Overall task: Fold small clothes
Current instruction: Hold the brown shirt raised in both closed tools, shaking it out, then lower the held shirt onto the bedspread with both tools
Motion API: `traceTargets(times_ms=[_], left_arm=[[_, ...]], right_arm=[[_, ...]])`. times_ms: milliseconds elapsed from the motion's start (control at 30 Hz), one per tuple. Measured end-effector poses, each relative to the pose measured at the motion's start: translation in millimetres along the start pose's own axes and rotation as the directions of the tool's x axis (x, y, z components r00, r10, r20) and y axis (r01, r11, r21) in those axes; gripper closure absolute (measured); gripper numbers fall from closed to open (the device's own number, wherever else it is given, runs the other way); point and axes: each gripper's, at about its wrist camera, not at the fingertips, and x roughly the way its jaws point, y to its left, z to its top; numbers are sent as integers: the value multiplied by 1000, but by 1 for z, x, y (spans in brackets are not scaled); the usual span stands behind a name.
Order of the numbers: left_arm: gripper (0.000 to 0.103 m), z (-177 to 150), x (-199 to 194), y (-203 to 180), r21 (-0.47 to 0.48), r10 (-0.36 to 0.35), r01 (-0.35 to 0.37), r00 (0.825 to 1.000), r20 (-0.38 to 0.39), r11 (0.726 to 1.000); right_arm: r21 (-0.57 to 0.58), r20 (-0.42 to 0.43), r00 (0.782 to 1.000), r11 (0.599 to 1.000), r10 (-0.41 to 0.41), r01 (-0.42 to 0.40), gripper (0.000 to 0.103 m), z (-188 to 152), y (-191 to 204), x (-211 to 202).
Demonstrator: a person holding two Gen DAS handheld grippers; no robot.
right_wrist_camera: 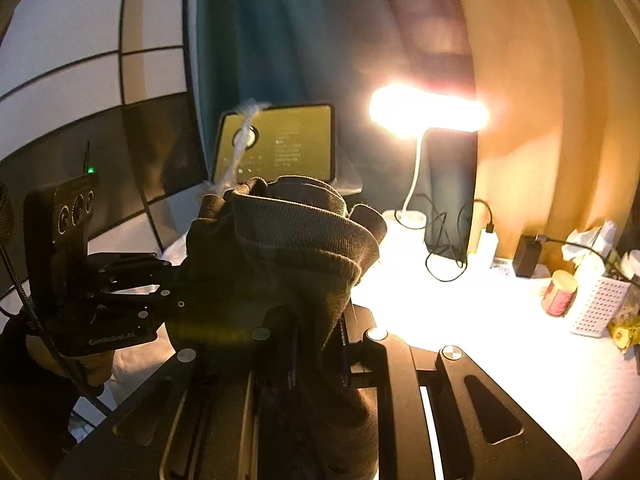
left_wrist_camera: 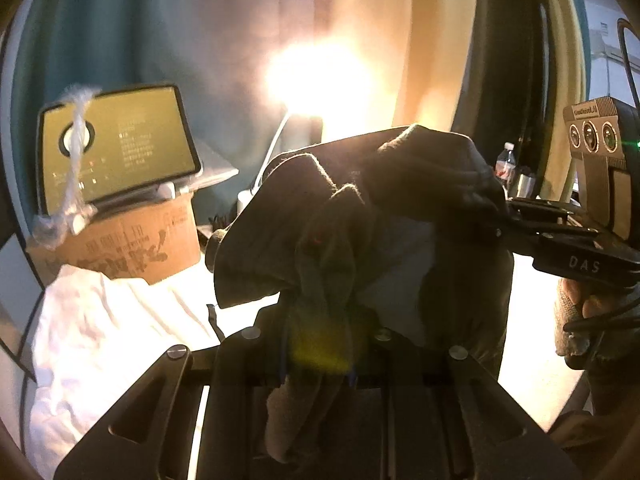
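White-covered table (right_wrist_camera: 500, 344) lit by glowing white desk lamp (right_wrist_camera: 428, 110) at 1 o'clock in right wrist view. Brown printed cardboard box (left_wrist_camera: 132, 248) at 9 o'clock in left wrist view, supporting black-framed tablet with yellow-green screen (left_wrist_camera: 116, 144). Dark knitted garment with ribbed cuff (right_wrist_camera: 280, 256) held aloft above table, stretched between both tools. Left gripper (left_wrist_camera: 320, 340) clamped onto bunched lower fabric. Right gripper (right_wrist_camera: 316, 344) closed upon garment; in left wrist view, pinching its edge at 3 o'clock.
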Motion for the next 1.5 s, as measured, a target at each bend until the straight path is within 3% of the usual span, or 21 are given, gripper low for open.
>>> traceTargets(times_ms=[800, 1233, 1500], left_arm=[[84, -14, 98, 37, -75, -23, 8, 982, -188, 997], [81, -28, 140, 66, -190, -46, -15, 950, -310, 982], [78, -30, 144, 76, -243, -11, -76, 940, -341, 967]], right_arm=[[122, -182, 983, 993, 22, 1, 86, -31, -73, 120], [177, -277, 960, 984, 41, 9, 86, -54, -93, 168], [274, -308, 950, 952, -49, 138, 86, -64, -130, 177]])
